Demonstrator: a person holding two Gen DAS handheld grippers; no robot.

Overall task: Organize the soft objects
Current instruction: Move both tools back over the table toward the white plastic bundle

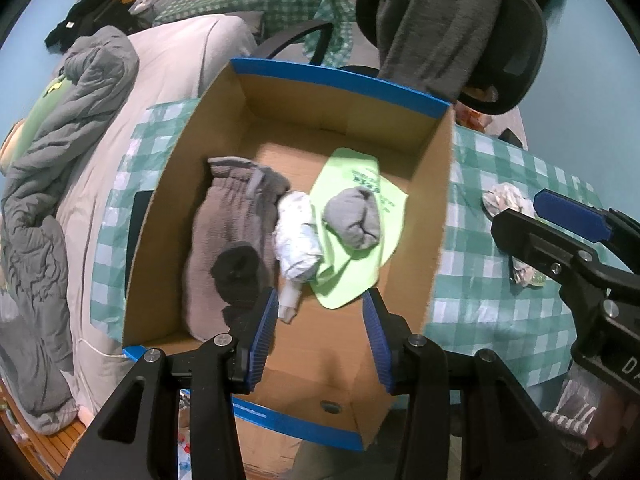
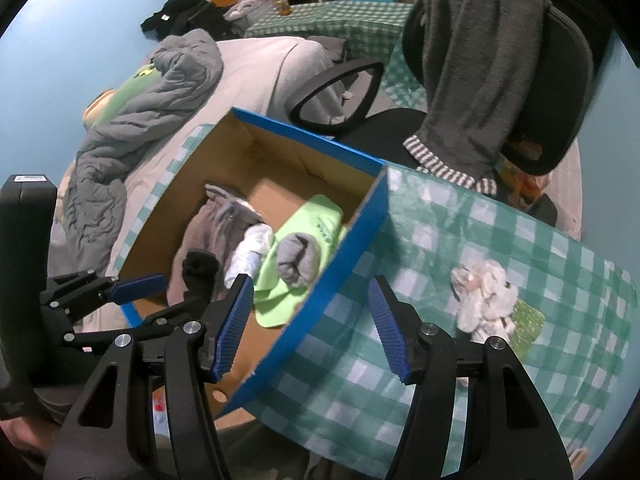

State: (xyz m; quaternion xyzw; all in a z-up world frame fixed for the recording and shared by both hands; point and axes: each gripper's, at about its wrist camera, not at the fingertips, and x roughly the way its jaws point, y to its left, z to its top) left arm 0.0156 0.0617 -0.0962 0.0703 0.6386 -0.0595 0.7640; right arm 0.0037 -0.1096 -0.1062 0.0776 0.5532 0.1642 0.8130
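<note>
While right gripper (image 2: 312, 328) gapes, plush toy (image 2: 486, 300) lies beside

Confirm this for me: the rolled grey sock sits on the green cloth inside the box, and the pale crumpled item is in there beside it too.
Half right. The rolled grey sock does lie on the green cloth inside the box. The pale crumpled item is outside it, on the checkered tablecloth, as the right wrist view shows.

Each black gripper (image 1: 320, 334) (image 2: 312, 330) has ribbed blue pads, silver screws and triangular cut-outs.
</note>
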